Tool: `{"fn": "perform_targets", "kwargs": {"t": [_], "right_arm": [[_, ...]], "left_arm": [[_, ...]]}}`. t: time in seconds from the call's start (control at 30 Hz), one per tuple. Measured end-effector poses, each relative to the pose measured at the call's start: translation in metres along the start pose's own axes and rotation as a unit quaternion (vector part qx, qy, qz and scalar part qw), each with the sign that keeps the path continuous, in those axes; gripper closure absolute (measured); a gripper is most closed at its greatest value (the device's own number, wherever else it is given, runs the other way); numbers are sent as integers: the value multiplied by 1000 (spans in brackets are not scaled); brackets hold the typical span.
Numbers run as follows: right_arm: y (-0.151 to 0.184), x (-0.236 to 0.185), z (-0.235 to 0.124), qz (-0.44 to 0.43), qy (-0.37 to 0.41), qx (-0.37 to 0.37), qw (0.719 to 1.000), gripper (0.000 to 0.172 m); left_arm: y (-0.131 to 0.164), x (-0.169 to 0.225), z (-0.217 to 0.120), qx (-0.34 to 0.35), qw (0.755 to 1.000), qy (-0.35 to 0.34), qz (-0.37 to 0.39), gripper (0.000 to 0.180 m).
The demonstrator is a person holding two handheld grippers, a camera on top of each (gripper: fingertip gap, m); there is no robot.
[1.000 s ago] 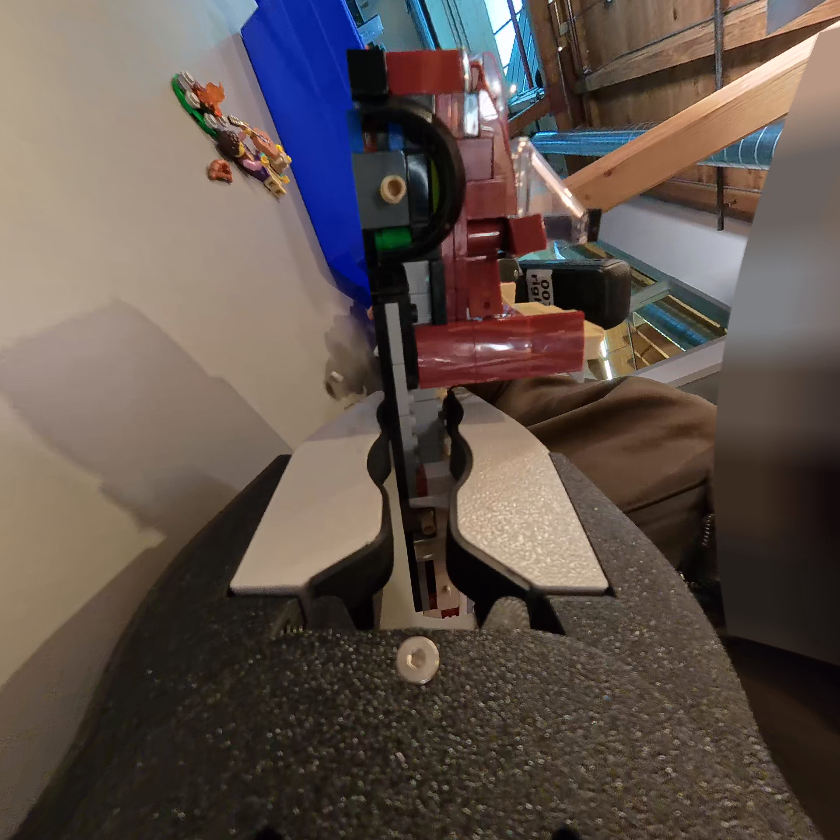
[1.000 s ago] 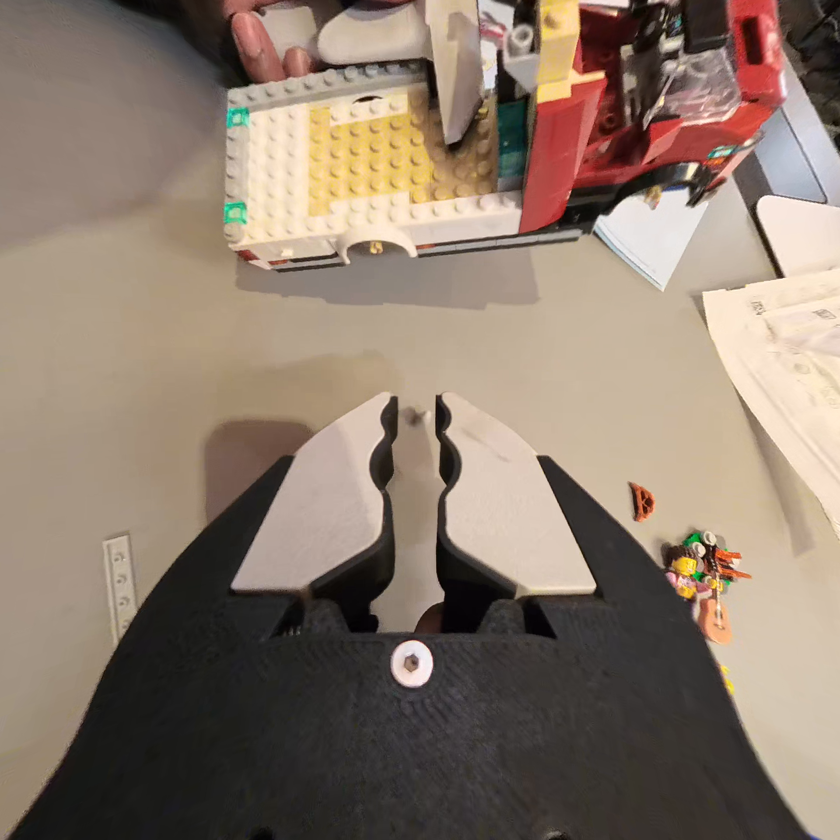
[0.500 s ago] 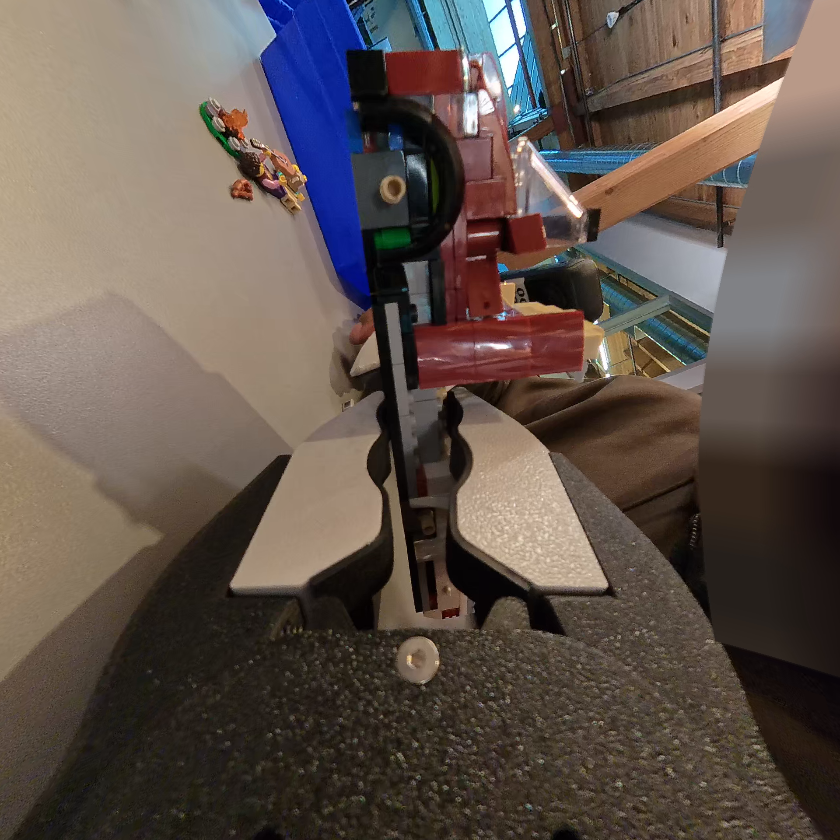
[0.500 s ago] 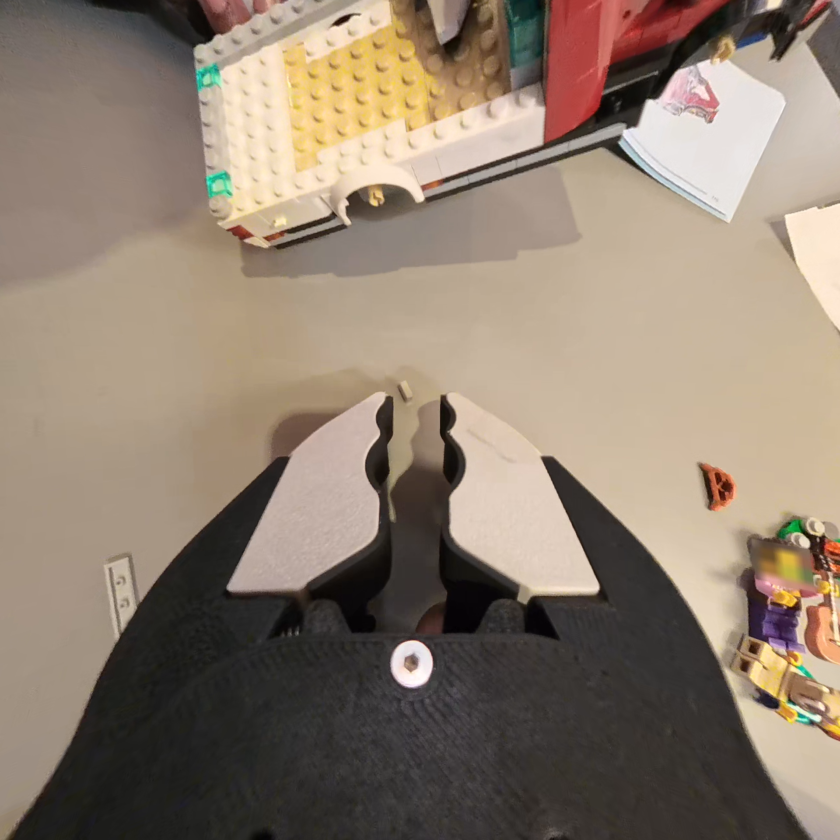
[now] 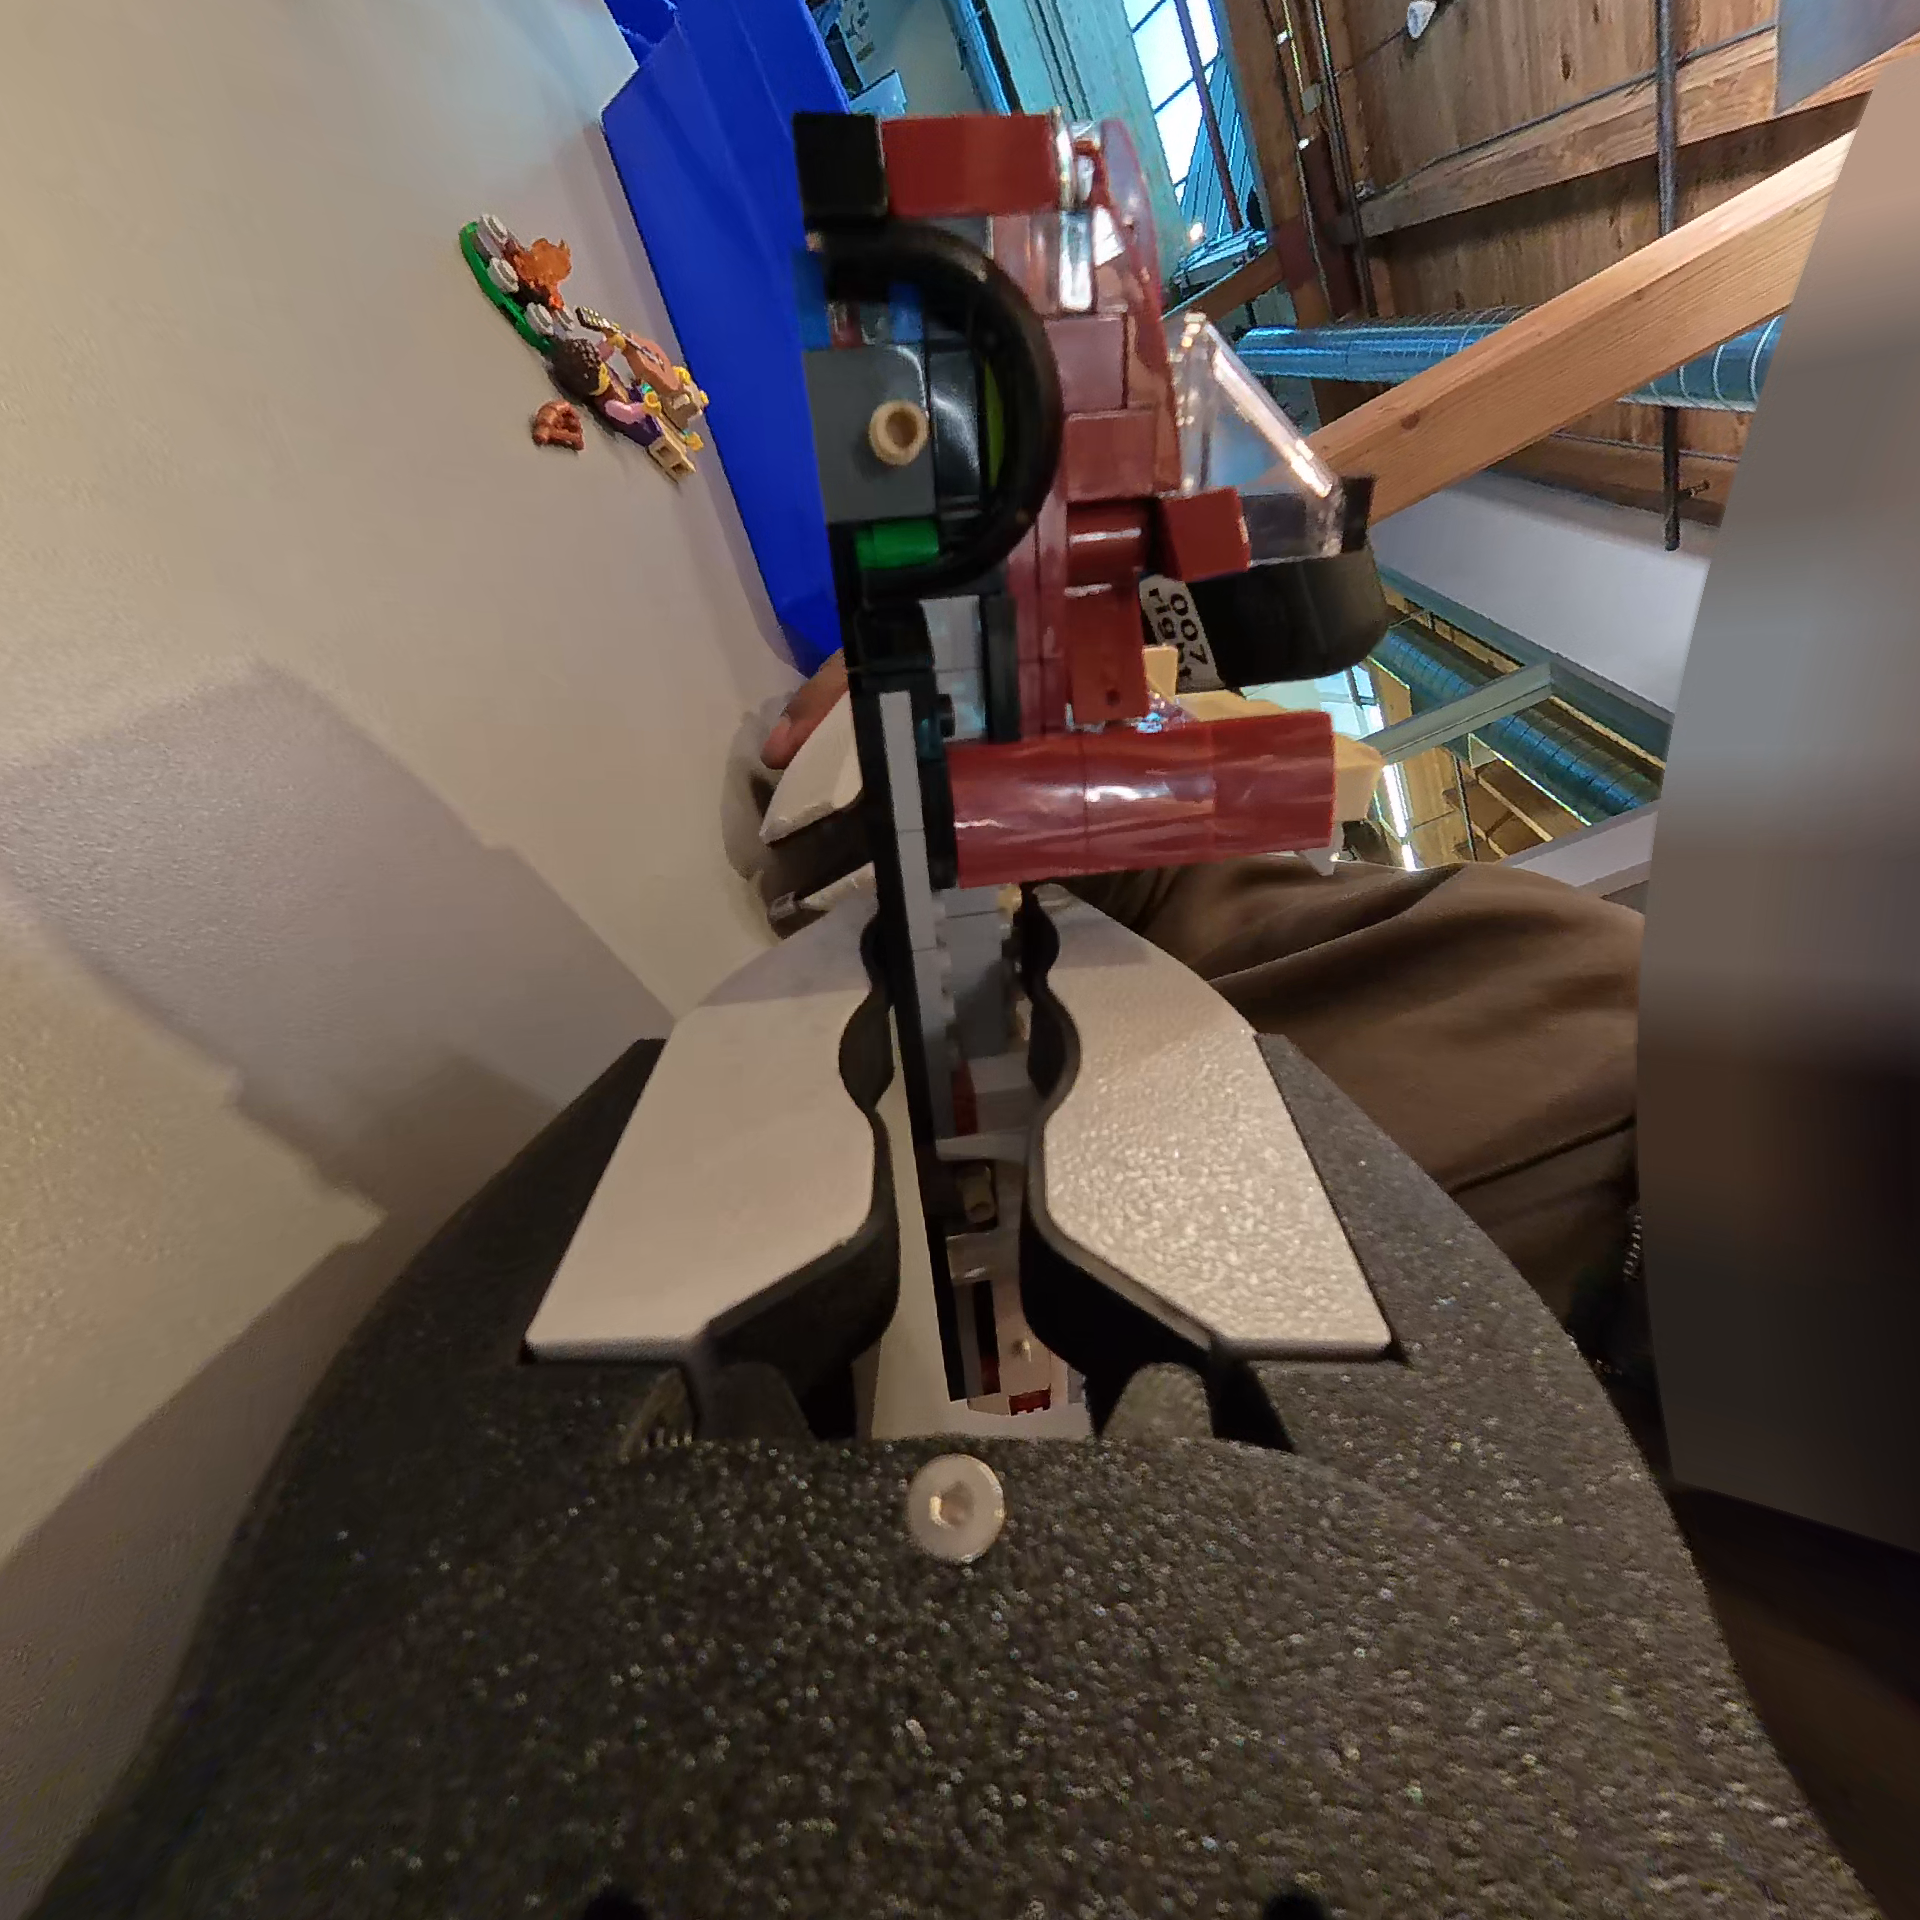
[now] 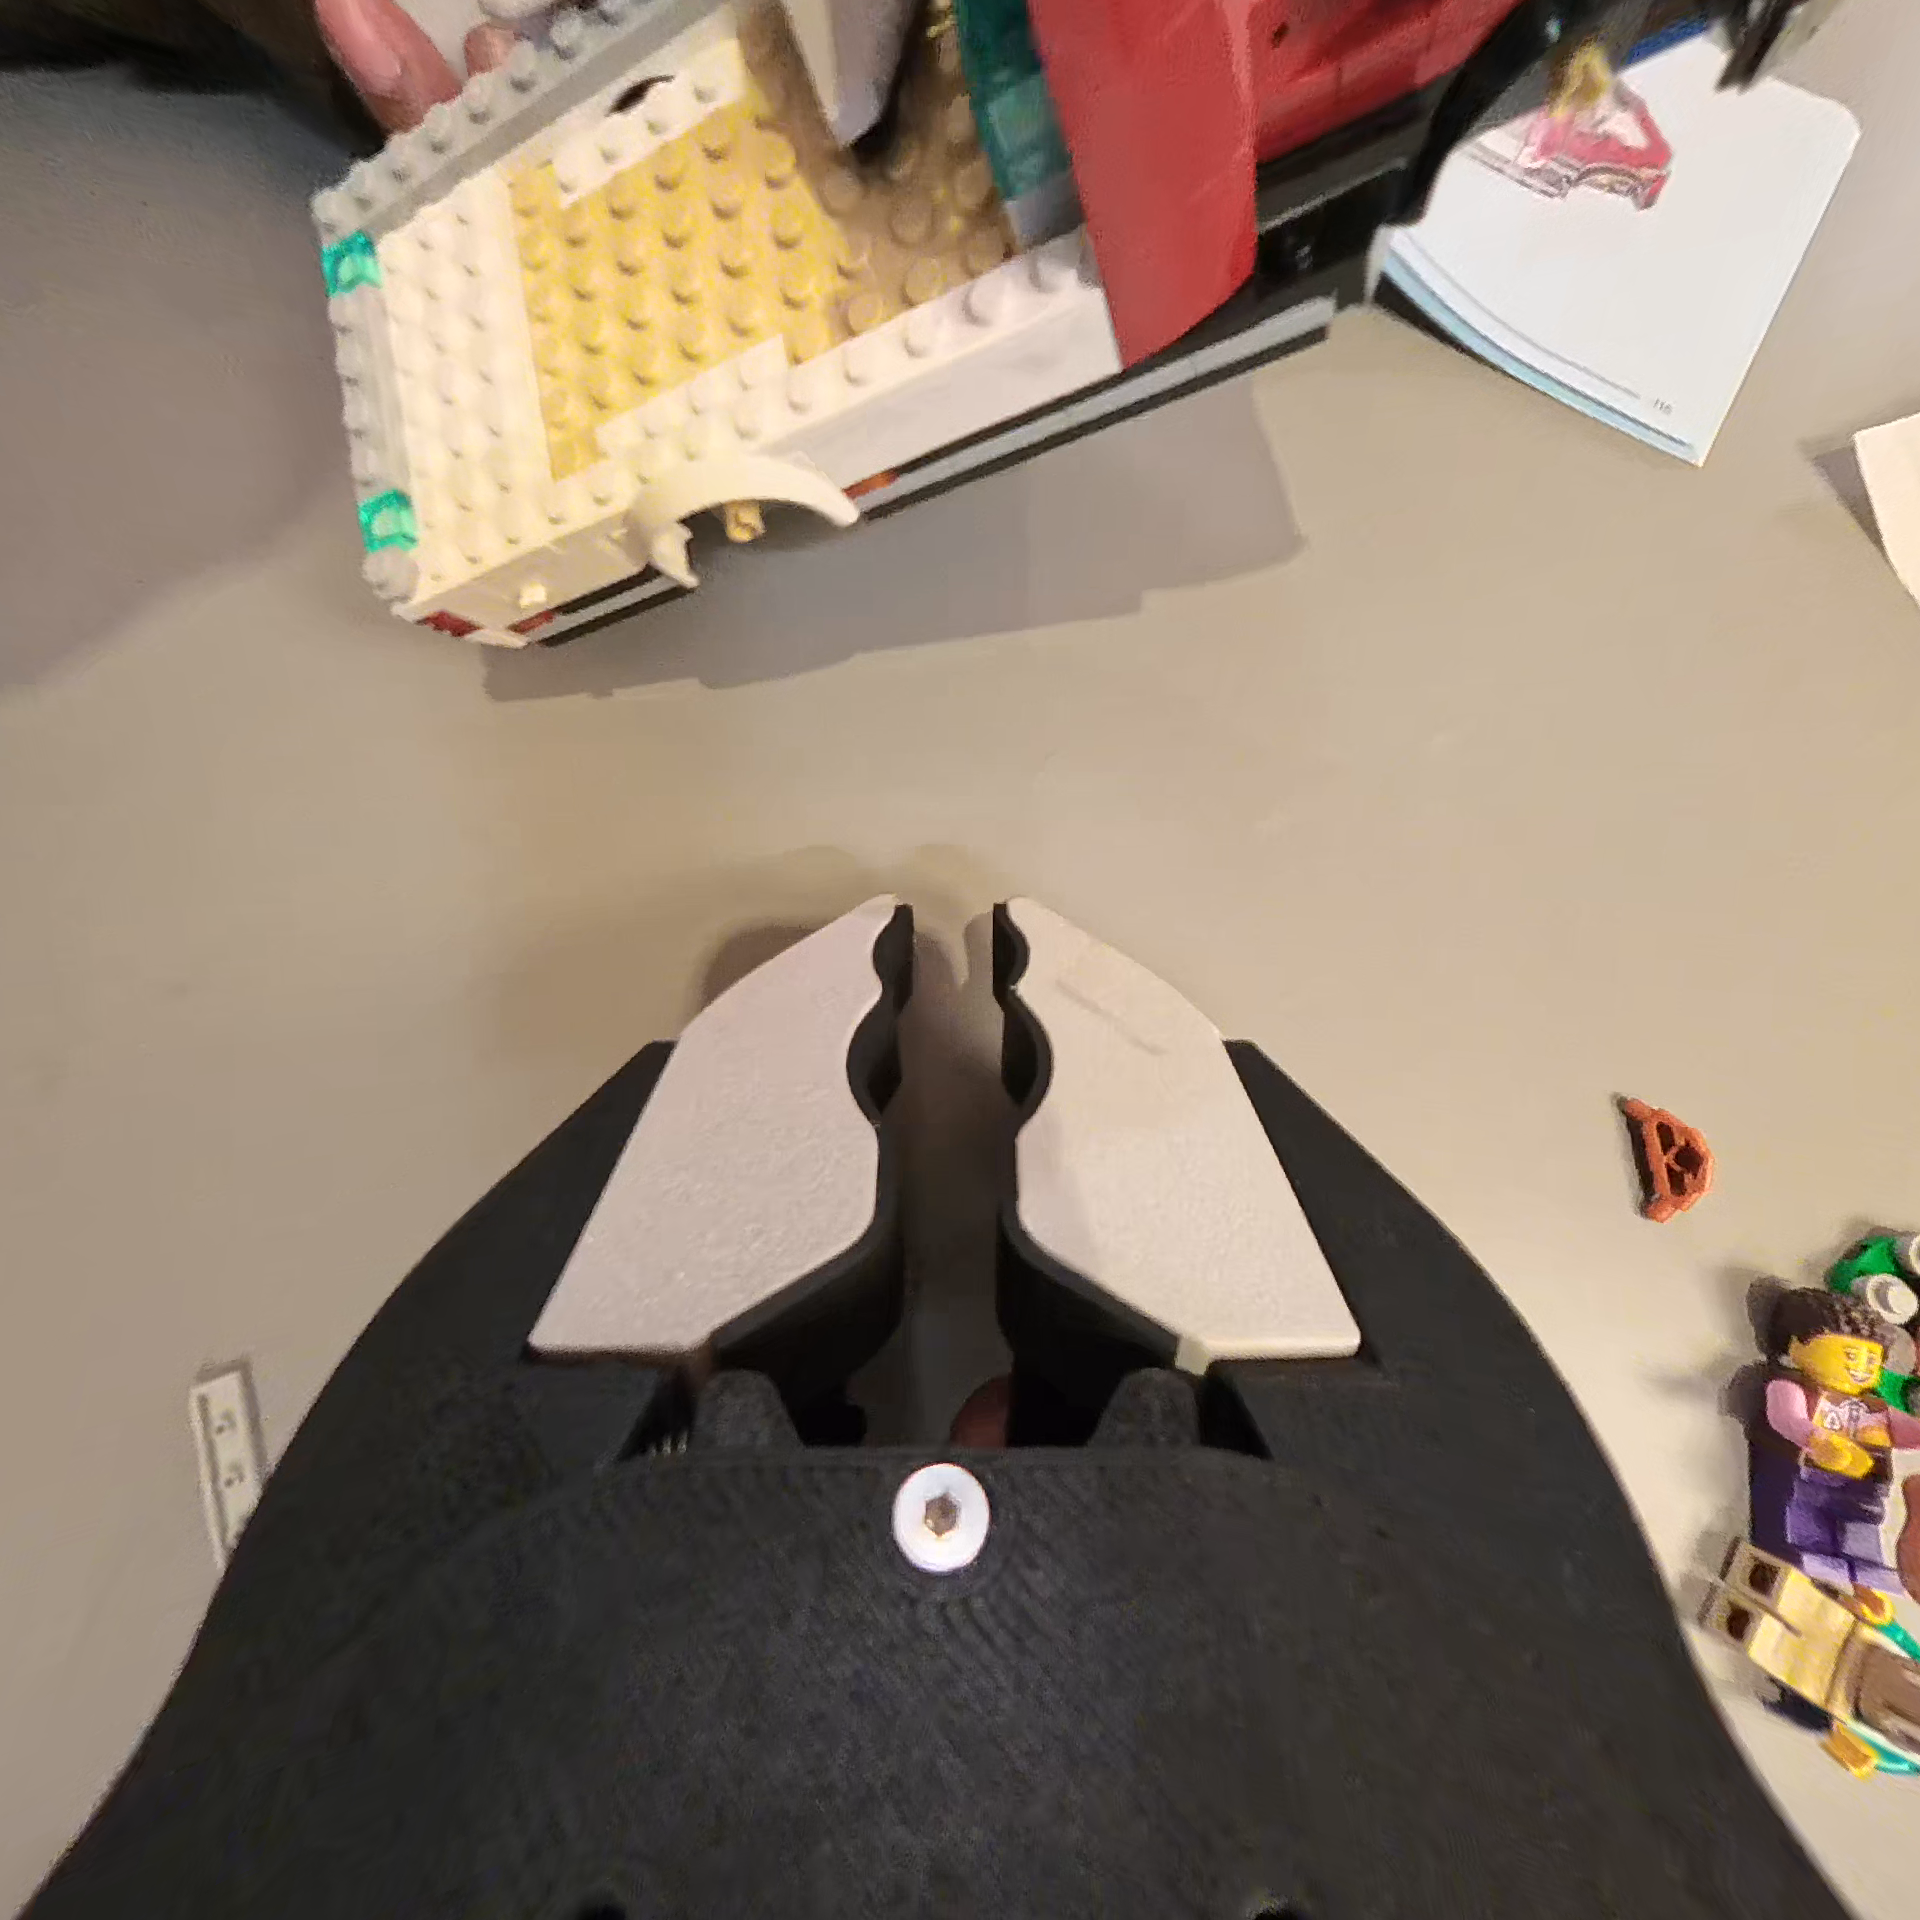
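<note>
The left hand-held gripper [image 5: 951, 940] is clamping the grey-and-black underside plate of a dark red, white and yellow toy-brick vehicle [image 5: 1081, 436], both pads pressing on it, so the model is standing edge-on in its own view and lying tilted over the grey worktop [image 6: 935, 748] in the right view. The right hand-held gripper [image 6: 953, 914] is hovering low over bare worktop with its jaws narrow and nothing visible between its fingertips; no loose piece can be made out there. It is sitting well short of the vehicle's white rear wheel arch [image 6: 727, 499]. Beside it are lying a small reddish-brown brick piece [image 6: 1668, 1158], a cluster of toy figures [image 6: 1839, 1455], an open paper instruction booklet [image 6: 1621, 260] and a thin white plate strip [image 6: 223, 1455]. Judging from this, steady holding is mattering most: the left grip should be staying firm and square on the chassis, so the tilted model is not twisting.
</note>
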State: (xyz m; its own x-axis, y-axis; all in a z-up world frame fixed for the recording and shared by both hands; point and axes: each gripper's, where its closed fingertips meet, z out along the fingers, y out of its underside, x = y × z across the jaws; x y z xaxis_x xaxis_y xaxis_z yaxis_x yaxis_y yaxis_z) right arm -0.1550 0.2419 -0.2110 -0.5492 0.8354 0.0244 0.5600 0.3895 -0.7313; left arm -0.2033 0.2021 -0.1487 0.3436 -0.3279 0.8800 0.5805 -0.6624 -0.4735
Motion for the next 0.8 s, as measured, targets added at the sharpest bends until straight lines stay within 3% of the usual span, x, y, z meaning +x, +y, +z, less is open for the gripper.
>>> {"fn": "perform_targets", "kwargs": {"t": [0.27,0.43,0.8], "right_arm": [[0,15,2,66,11,-2,998,159],[4,23,4,96,25,-15,995,169],[3,12,1,67,20,-8,998,155]], "left_arm": [[1,0,0,-1,1000,-1,1,158],[1,0,0,-1,1000,-1,1,158],[1,0,0,5,1000,-5,-12,158]]}}
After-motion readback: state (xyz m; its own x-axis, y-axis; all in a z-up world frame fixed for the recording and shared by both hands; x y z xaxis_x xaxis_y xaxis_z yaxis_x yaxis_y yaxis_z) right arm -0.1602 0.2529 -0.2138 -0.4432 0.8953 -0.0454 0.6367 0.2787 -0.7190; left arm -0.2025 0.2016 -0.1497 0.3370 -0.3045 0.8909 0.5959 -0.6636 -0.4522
